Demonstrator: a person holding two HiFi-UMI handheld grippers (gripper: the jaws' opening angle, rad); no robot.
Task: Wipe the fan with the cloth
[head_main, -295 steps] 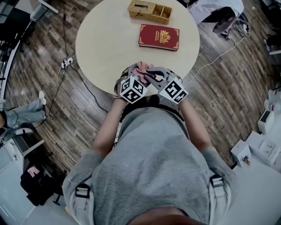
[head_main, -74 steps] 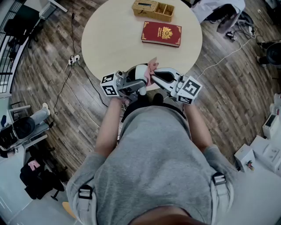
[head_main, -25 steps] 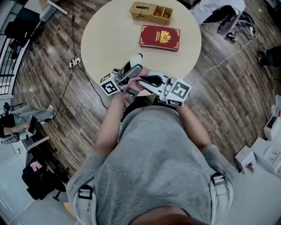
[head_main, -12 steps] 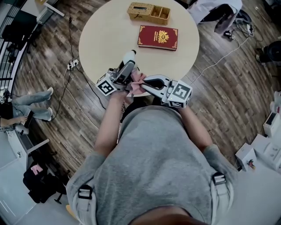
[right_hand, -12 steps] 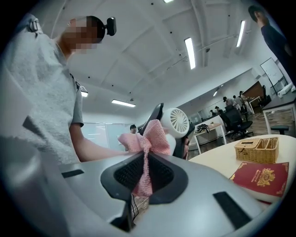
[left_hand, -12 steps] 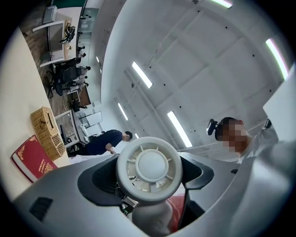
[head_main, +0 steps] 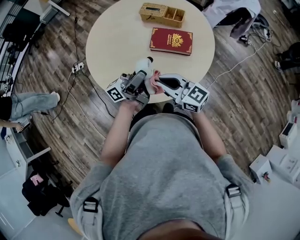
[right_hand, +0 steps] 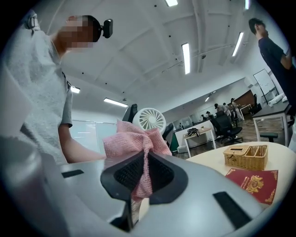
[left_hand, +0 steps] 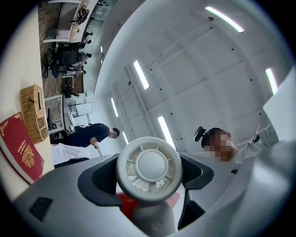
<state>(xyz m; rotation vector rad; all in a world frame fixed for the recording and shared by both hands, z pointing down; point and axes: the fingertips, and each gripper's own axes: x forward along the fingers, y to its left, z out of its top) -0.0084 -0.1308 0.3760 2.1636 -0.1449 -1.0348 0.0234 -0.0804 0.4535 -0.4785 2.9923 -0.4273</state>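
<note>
A small white hand-held fan (head_main: 142,69) is held over the near edge of the round table (head_main: 112,42). My left gripper (head_main: 134,84) is shut on its handle. In the left gripper view the fan's round grille (left_hand: 148,167) stands just above the jaws of the left gripper (left_hand: 148,178). A pink cloth (head_main: 154,80) is bunched in my right gripper (head_main: 161,84), which is shut on it. The cloth (right_hand: 135,141) sticks out above the right gripper (right_hand: 145,166), with the fan's head (right_hand: 151,119) just behind it. I cannot tell whether cloth and fan touch.
A red book (head_main: 170,41) and a wicker box (head_main: 161,14) lie at the table's far side. Cables and a power strip (head_main: 78,66) run over the wooden floor. A person's legs (head_main: 28,103) show at the left.
Both grippers have shifted a little right and away from me. The fan has turned in the left gripper, and the cloth now sits beside the fan's head instead of by its handle.
</note>
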